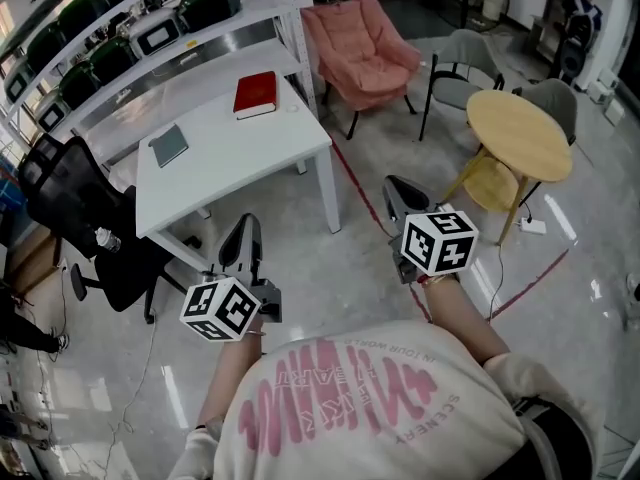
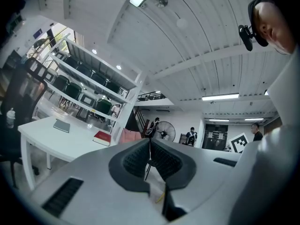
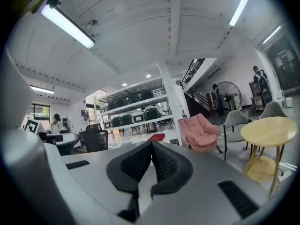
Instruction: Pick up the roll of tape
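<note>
No roll of tape shows in any view. My left gripper (image 1: 243, 236) hangs over the floor just off the near edge of the white table (image 1: 230, 158), its jaws shut with nothing between them. In the left gripper view the left gripper (image 2: 150, 143) points level past that white table (image 2: 56, 139). My right gripper (image 1: 394, 194) is held further right over the floor, also shut and empty. In the right gripper view the right gripper (image 3: 151, 146) faces the shelving. On the table lie a red book (image 1: 255, 95) and a grey notebook (image 1: 168, 145).
A black office chair (image 1: 75, 203) stands left of the table, with shelving (image 1: 130, 28) behind it. A pink armchair (image 1: 360, 48), grey chairs (image 1: 462, 68) and a round wooden table (image 1: 518, 133) stand to the right. A red line (image 1: 352, 183) marks the floor.
</note>
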Demonstrator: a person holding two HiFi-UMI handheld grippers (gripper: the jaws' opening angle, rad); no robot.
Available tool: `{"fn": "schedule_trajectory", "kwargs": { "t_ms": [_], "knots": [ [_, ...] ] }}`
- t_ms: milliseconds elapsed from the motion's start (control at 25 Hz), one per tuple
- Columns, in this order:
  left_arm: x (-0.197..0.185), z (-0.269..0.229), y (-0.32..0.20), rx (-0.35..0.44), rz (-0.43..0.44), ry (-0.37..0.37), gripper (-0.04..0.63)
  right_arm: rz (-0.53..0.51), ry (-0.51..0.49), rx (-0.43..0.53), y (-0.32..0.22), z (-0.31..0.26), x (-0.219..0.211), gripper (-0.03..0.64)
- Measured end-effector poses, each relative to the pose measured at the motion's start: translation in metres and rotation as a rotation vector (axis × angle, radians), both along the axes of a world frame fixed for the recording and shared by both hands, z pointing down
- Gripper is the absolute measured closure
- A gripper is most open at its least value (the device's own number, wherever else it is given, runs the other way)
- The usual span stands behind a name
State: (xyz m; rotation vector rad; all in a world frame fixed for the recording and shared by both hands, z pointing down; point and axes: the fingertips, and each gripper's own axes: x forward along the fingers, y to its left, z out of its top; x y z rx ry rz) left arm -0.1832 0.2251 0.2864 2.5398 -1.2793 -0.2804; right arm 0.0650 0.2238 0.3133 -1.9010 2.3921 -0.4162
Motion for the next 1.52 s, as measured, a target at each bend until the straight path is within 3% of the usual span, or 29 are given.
{"fn": "schedule_trajectory", "kwargs": {
  "t_ms": [440, 840, 1320, 1520],
  "knots": [
    [-0.04, 0.023, -0.03, -0.011, 0.005, 0.017, 0.571, -0.009, 0.021, -0.053, -0.031, 0.028, -0.042, 0.604],
    [-0.031, 0.037, -0.064, -0.016, 0.022, 0.03, 0.571, -0.002, 0.039, -0.094, -0.068, 0.045, -0.036, 0.604],
    [0.011, 0.038, -0.194, -0.036, -0.026, 0.045, 0.571, -0.058, 0.052, -0.099, -0.209, 0.046, 0.002, 0.604],
    [0.038, 0.021, -0.254, 0.004, -0.026, 0.036, 0.571, -0.097, 0.05, -0.084, -0.278, 0.034, 0.018, 0.604]
  ]
}}
